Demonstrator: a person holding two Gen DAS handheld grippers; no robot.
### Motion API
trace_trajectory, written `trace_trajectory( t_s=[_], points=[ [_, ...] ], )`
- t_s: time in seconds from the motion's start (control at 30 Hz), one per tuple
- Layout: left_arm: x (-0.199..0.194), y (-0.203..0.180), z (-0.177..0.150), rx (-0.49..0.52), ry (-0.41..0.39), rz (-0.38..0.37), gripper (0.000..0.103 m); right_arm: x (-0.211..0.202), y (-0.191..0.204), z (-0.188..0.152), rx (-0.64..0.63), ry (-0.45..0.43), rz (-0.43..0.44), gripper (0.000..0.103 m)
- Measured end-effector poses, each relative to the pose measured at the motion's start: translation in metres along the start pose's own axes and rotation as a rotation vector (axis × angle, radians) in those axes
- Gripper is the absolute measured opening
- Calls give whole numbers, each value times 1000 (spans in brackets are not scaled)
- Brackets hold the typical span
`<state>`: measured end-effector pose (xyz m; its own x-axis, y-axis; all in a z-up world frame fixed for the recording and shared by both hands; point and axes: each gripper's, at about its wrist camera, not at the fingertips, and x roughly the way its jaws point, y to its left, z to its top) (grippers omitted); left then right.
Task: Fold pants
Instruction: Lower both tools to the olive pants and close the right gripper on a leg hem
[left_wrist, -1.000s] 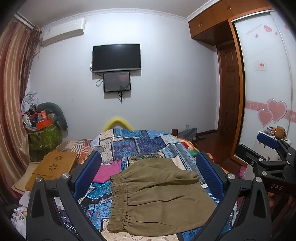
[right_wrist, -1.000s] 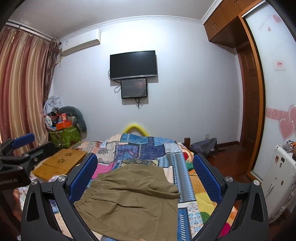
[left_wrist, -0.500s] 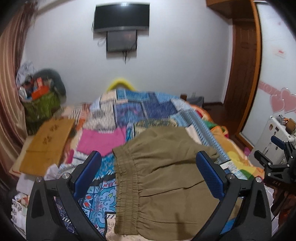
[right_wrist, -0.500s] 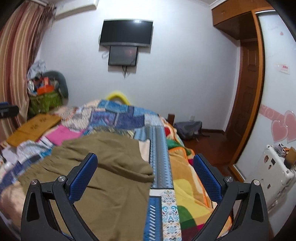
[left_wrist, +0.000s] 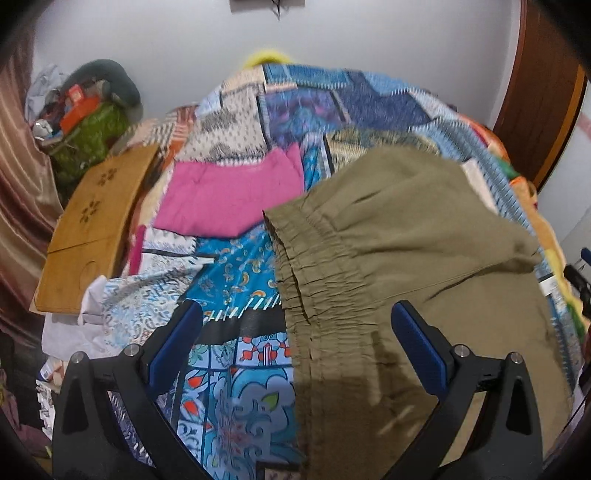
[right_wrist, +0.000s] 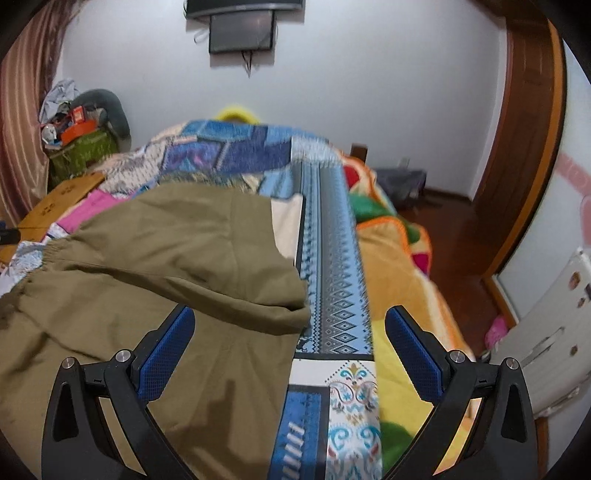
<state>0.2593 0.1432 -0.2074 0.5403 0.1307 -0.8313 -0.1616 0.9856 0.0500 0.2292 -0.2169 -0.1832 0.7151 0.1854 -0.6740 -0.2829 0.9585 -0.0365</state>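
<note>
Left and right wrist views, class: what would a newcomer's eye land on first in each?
The olive-green pants dominate, spread on a patchwork quilt with the elastic waistband between the open left gripper fingers. In the right view, the open right gripper hangs over the pant-leg hem. A bright pink garment lies on the quilt behind the waistband, beside a wooden lap tray at the bed's left edge.

Two wrist fisheyes look down close along a patchwork bed (left_wrist: 236, 369) toward the far wall; both share olive pants (left_wrist: 424, 258) (right_wrist: 166, 258).
</note>
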Motion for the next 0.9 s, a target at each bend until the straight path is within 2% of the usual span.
trace_trajectory(
  t_s=[0.07, 0.13, 0.2, 0.37, 0.43, 0.47, 0.7, 0.77, 0.8, 0.9],
  points=[
    [10, 0, -1, 13, 29, -11, 103, 16, -3, 1, 8, 35, 20, 100],
    [24, -1, -1, 26, 64, -30, 103, 33, -7, 1, 14, 70, 46, 87],
    [38, -1, -1, 31, 96, -49, 103, 48, -10, 2, 18, 105, 71, 83],
    [49, 5, -2, 11, 103, -107, 103, 78, -15, 2, 6, 165, 135, 61],
    [51, 6, -4, 7, 97, -112, 103, 85, -14, 2, 6, 185, 169, 42],
    [51, 6, -4, 6, 94, -111, 103, 89, -13, 0, 6, 204, 185, 37],
    [51, 7, -10, 7, 68, -76, 103, 99, -2, -10, -37, 226, 151, 27],
    [49, 8, -11, 10, 63, -66, 103, 100, -4, -10, -29, 233, 145, 24],
    [48, 9, -12, 11, 61, -64, 103, 102, -6, -9, -21, 239, 140, 18],
    [44, 17, -14, -24, 80, -85, 103, 104, -13, -7, 28, 266, 150, 18]
  ],
)
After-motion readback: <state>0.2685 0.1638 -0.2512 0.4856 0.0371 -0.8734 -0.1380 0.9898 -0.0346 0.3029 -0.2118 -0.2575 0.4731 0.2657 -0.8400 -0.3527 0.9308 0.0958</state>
